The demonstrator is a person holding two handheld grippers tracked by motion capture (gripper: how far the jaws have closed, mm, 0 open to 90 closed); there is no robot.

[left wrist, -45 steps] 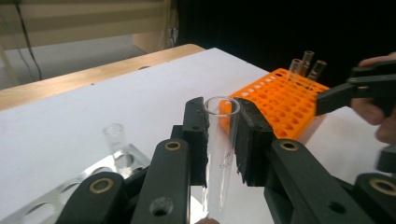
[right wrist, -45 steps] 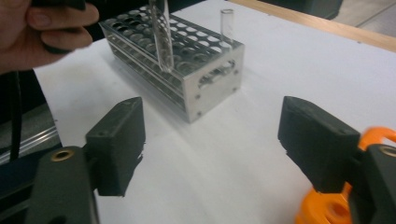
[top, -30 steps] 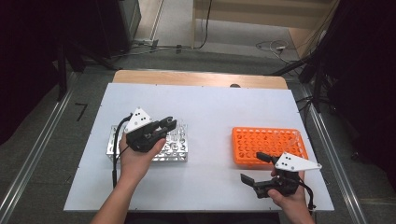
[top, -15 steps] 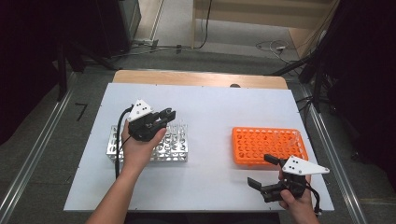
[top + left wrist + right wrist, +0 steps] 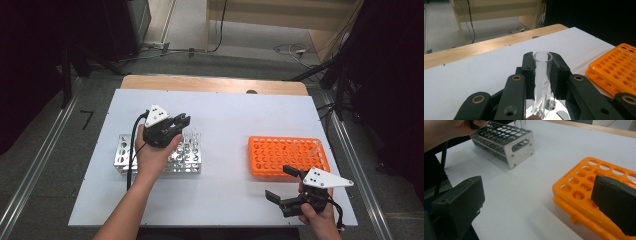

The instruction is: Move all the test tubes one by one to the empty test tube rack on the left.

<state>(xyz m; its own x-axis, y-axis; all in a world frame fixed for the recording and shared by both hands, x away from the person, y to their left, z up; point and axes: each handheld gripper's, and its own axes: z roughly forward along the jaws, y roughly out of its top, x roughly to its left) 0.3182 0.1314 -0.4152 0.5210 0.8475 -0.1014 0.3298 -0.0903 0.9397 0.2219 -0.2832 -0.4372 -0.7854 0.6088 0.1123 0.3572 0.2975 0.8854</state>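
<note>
Clamping a glass tube (image 5: 543, 82) in your left gripper (image 5: 176, 122) above the metal rack (image 5: 189, 161); right gripper (image 5: 285, 182) gapes empty at 5 o'clock by the orange rack (image 5: 280, 155).

The glass tube (image 5: 543, 80) is clear, open at its rim, and stands upright, pinched between two black jaws. Its lower end sits just above the metal rack (image 5: 186, 159), a silver block with rows of round holes, resting on the white table's left half.
</note>
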